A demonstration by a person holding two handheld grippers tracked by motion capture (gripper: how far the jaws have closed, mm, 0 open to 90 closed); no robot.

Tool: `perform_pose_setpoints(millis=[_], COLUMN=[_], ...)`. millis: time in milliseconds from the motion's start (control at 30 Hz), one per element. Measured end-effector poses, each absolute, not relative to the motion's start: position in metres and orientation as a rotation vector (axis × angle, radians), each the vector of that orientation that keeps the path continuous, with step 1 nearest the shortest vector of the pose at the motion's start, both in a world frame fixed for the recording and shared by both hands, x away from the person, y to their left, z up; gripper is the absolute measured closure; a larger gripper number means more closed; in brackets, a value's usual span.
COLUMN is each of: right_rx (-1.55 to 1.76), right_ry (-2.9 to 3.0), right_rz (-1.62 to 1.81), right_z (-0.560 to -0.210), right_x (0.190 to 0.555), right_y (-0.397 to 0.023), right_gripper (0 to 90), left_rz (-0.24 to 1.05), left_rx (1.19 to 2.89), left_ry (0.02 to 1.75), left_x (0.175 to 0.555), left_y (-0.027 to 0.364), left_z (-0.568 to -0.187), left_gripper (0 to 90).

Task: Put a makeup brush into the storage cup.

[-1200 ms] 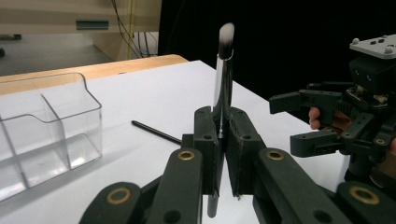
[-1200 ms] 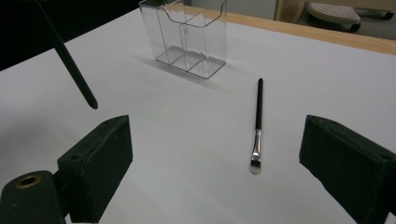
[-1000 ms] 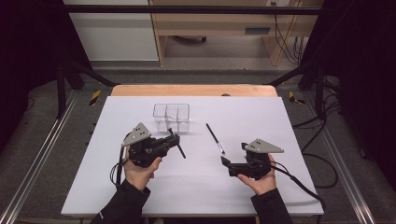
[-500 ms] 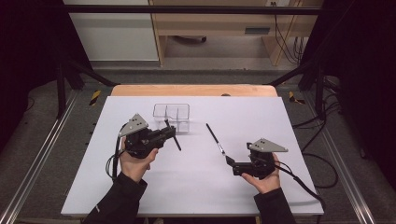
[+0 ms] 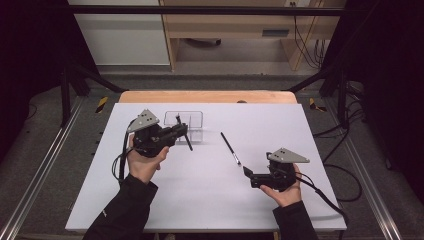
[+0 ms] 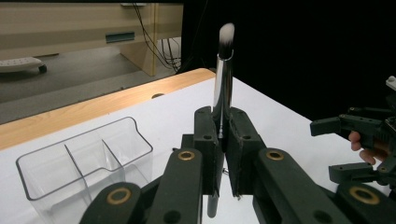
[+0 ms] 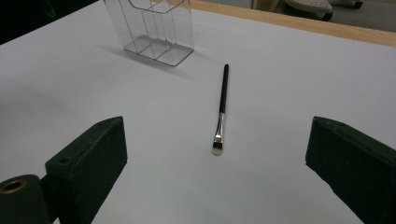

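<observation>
Left gripper (image 5: pixel 176 132): jaws clenched on a makeup brush (image 6: pixel 223 70), gripped at the metal ferrule, white bristle tip up in the left gripper view and the dark handle hanging below the pads. In the high view the brush (image 5: pixel 183 132) is held just beside the near wall of the clear three-compartment organizer (image 5: pixel 196 116), which stands on the white table (image 5: pixel 200 190).

Judged step: carrying the brush to the organizer for placement. To do it well, bring the handle end squarely over one compartment, keep the brush near upright, clear the dividers, and lower before letting go; a tilted release risks tipping the light container.

Centre: a second brush (image 5: pixel 231 148), slim with a flat metal tip, lies flat on the table, apart from the organizer.

Right gripper (image 5: pixel 247 176): jaws spread wide, holding nothing, pointed at that second brush (image 7: pixel 221 112).
</observation>
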State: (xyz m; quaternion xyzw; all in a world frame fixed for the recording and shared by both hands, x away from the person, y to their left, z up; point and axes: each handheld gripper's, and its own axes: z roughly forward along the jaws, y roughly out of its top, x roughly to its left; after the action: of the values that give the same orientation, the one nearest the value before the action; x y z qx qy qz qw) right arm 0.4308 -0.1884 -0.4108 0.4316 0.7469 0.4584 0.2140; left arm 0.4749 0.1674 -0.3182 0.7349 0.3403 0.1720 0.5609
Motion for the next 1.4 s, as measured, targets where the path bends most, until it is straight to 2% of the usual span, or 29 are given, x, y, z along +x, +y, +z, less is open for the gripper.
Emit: perform_pose_setpoints(millis=[1400], right_rx=[1.194], right_ry=[2.079], right_rz=[1.266], right_z=[-0.411], right_x=[0.432], right_y=[-0.189], right_gripper=[5.2], left_rz=[0.513], left_rx=[1.774], left_ry=[0.915], left_x=[0.553], left_y=[0.171], left_z=[-0.309], left_gripper=[83.3])
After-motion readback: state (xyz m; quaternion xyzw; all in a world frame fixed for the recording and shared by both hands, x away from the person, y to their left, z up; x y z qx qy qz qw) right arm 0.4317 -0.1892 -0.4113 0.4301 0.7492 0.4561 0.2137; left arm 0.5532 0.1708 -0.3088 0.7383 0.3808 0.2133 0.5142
